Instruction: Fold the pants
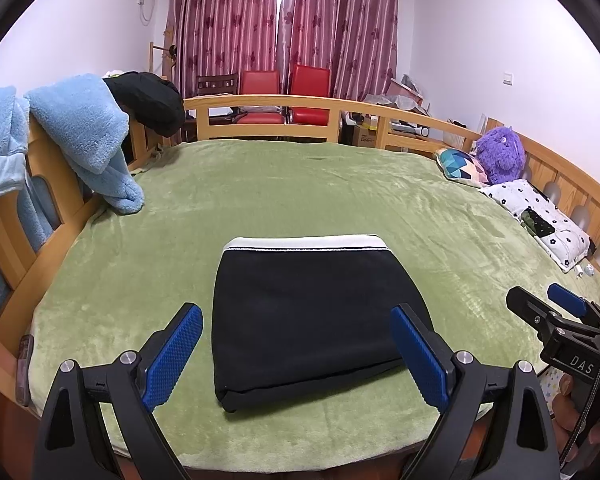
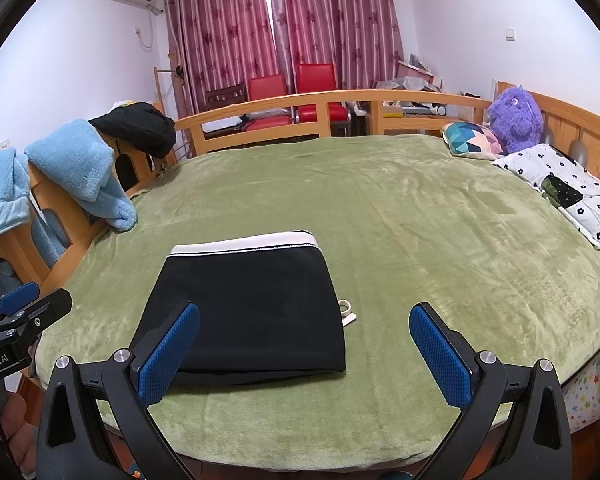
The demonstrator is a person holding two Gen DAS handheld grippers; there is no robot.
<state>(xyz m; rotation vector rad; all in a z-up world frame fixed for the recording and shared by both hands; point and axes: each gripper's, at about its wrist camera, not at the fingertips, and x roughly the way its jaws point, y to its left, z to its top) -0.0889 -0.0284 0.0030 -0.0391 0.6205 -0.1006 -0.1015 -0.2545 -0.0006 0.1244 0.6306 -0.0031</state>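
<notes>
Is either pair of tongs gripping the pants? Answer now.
No. Left tongs and right tongs are open, above the folded pants.

Even, soft indoor light; sharp, fisheye-bent edges.

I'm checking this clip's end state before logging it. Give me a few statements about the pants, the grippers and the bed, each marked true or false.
1. The black pants lie folded into a compact rectangle on the green blanket. True.
2. The left gripper is clamped on the pants. False: its jaws stand open, holding nothing.
3. The right gripper is open and empty. True.
4. The white waistband is on the edge nearest the grippers. False: it is on the far edge.
5. The purple plush toy sits on top of the pants. False: it sits by the headboard, beside the pillows.
</notes>
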